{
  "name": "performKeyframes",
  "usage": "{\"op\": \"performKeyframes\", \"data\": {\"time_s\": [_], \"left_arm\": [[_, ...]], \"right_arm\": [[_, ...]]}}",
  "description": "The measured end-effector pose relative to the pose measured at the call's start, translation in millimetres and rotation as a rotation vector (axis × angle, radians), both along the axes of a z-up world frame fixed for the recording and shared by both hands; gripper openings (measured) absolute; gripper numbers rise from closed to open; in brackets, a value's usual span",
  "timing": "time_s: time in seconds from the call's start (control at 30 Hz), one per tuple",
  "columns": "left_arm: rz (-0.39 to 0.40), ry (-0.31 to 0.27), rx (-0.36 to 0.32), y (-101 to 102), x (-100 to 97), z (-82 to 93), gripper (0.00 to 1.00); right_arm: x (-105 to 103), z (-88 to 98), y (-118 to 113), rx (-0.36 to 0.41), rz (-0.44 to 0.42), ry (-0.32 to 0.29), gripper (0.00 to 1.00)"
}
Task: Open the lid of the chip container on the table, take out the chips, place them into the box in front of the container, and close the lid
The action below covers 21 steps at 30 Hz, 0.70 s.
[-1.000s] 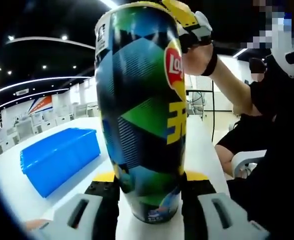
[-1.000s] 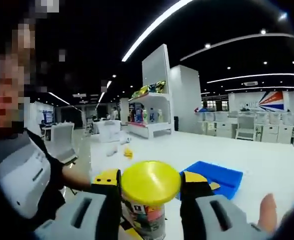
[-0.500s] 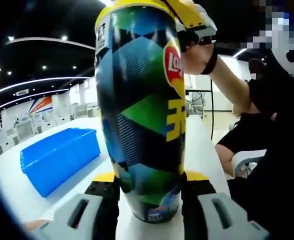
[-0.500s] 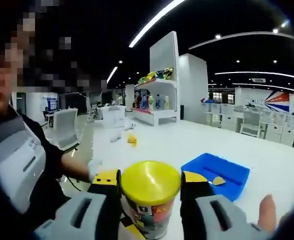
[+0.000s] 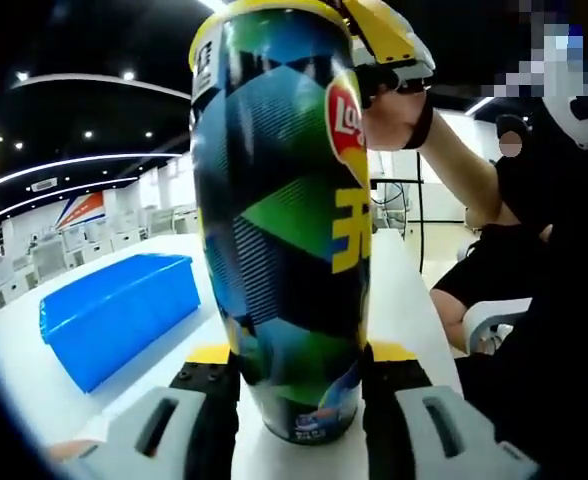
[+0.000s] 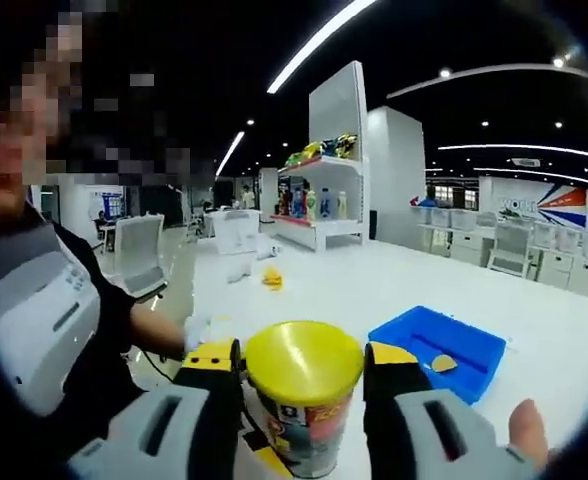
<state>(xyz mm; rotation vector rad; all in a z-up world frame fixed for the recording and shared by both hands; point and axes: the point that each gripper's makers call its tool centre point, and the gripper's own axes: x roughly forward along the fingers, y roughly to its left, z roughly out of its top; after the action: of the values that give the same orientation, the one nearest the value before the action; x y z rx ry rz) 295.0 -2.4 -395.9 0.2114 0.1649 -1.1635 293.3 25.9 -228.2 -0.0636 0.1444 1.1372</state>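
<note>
Grippers work on one chip can from two ends. The left gripper (image 5: 299, 400) sits low at the can's foot, its two jaws pressed against either side of the chip can (image 5: 284, 220), so it is clamped on the can's lower body. The can stands upright on the white bench (image 5: 34, 370) and rises straight ahead of this gripper, tall and close. Its wrap is dark with blue, green and teal triangles, a red logo badge and yellow characters on the side that faces right in the left gripper view.

The right gripper (image 6: 304, 385) comes at the can's top, with its jaws on either side of the yellow lid (image 6: 304, 360), touching it or very nearly; they look closed on the lid. In the left gripper view the same right gripper (image 5: 389, 40) shows at the can's upper right, held by a person's hand (image 5: 394, 110) with the forearm running away to the right. The lid is round, plain yellow and sits on the can.

The blue box (image 6: 439, 345) lies on the bench beyond and right of the right gripper, with a single pale chip (image 6: 444, 363) in it. From the left gripper, the blue box (image 5: 114, 310) lies ahead to the left, apart from the can.
</note>
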Motion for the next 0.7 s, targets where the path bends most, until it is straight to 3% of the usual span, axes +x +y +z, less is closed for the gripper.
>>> {"op": "performKeyframes", "data": {"time_s": [0.1,0.13,0.17,0.2,0.37,0.4,0.43,0.47,0.53,0.6,0.7], "left_arm": [[0.001,-0.001,0.001,0.2,0.0,-0.5,0.48],[0.001,0.0,0.001,0.3,0.0,-0.6,0.48],[0.001,-0.001,0.003,0.4,0.0,-0.8,0.48],[0.002,-0.002,0.004,0.4,0.0,-0.9,0.48],[0.003,-0.004,0.008,0.4,-0.2,-1.3,0.48],[0.003,-0.004,0.007,0.3,-0.2,-1.3,0.48],[0.003,-0.005,0.006,0.4,-0.2,-1.3,0.48],[0.004,-0.004,0.005,0.4,-0.3,-1.4,0.48],[0.005,0.001,0.002,0.6,-0.3,-1.5,0.48],[0.001,0.001,0.003,0.6,-0.8,-1.5,0.48],[-0.001,0.004,0.004,0.4,-0.8,-1.7,0.48]], "right_arm": [[11.8,36.8,-10.5,0.156,-0.061,-0.049,0.42],[14.7,47.7,-13.6,0.222,-0.077,-0.046,0.32],[17.3,49.8,-14.9,0.248,-0.093,-0.037,0.13],[19.9,47.5,-14.3,0.253,-0.107,-0.032,0.02],[13.1,-2.3,10.5,0.116,-0.049,0.057,0.03],[13.8,-1.5,14.2,0.11,-0.053,-0.008,0.02],[13.3,3.4,15.1,0.129,-0.06,-0.031,0.02],[10.8,-2.9,18.9,0.112,-0.056,0.001,0.01],[9.2,-2.2,24.8,0.093,-0.048,-0.031,0.01],[3.3,-3.0,32.3,0.09,0.007,-0.018,0.01],[3.5,-4.6,30.2,0.08,0.025,-0.053,0.0]]}}
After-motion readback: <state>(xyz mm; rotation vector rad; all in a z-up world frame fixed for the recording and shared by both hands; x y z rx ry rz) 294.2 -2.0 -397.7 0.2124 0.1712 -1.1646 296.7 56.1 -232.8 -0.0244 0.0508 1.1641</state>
